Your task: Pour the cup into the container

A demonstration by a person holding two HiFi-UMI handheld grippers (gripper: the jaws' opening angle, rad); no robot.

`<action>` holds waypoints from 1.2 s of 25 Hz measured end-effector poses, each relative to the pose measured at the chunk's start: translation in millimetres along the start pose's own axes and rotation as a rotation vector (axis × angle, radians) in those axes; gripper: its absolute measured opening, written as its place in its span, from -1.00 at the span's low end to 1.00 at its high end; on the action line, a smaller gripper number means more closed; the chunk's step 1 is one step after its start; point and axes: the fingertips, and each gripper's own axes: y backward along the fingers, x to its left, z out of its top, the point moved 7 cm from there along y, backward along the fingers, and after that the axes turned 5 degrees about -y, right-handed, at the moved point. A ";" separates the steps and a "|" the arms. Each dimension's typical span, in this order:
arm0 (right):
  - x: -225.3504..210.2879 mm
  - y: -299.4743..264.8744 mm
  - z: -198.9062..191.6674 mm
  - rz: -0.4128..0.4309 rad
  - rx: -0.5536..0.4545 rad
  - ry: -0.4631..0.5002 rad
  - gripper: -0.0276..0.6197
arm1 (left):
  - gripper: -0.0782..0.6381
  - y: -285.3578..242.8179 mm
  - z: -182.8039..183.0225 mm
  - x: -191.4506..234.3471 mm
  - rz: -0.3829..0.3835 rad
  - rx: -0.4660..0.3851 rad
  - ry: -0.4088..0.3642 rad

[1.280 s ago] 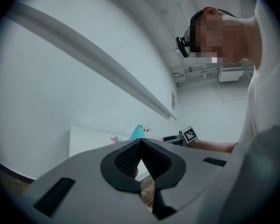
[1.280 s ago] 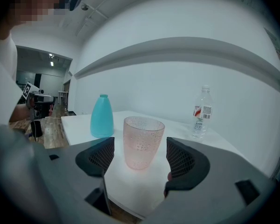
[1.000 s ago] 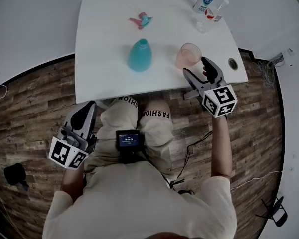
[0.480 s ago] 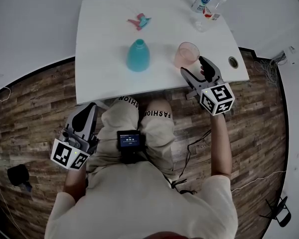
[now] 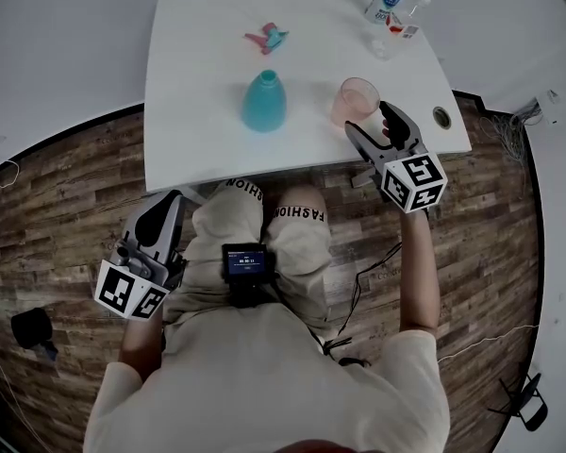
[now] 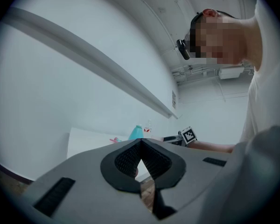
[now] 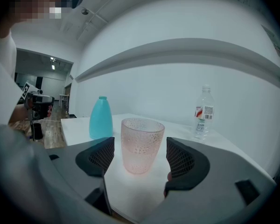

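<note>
We see a pink cup (image 7: 141, 143) with tiny bumps all over. The bottle (image 7: 101, 118) is blue-green. The table (image 5: 198, 83) is white. The floor (image 5: 66, 206) has brown wood stripes. Our right gripper (image 5: 368, 121) and left gripper (image 5: 163, 206) are grey with black pads (image 7: 181, 160). Their cubes (image 5: 415, 182) have black and white squares.

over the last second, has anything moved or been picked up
Nothing visibly changed. The right gripper stays open just short of the pink cup, not touching it; the left gripper stays shut and empty; the teal bottle hasn't moved.
</note>
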 end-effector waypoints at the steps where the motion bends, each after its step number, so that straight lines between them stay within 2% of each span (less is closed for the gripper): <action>1: 0.6 -0.5 0.5 0.000 0.000 0.002 0.10 | -0.75 0.5 -0.1 0.2 0.000 -0.001 0.000; 18: 6.1 -6.9 -2.8 -0.018 0.028 0.025 0.10 | -0.75 11.3 -4.8 7.0 0.011 -0.009 0.023; 30: 2.4 -6.8 -1.4 -0.025 0.029 0.034 0.10 | -0.75 -3.6 7.7 6.2 -0.025 -0.031 -0.005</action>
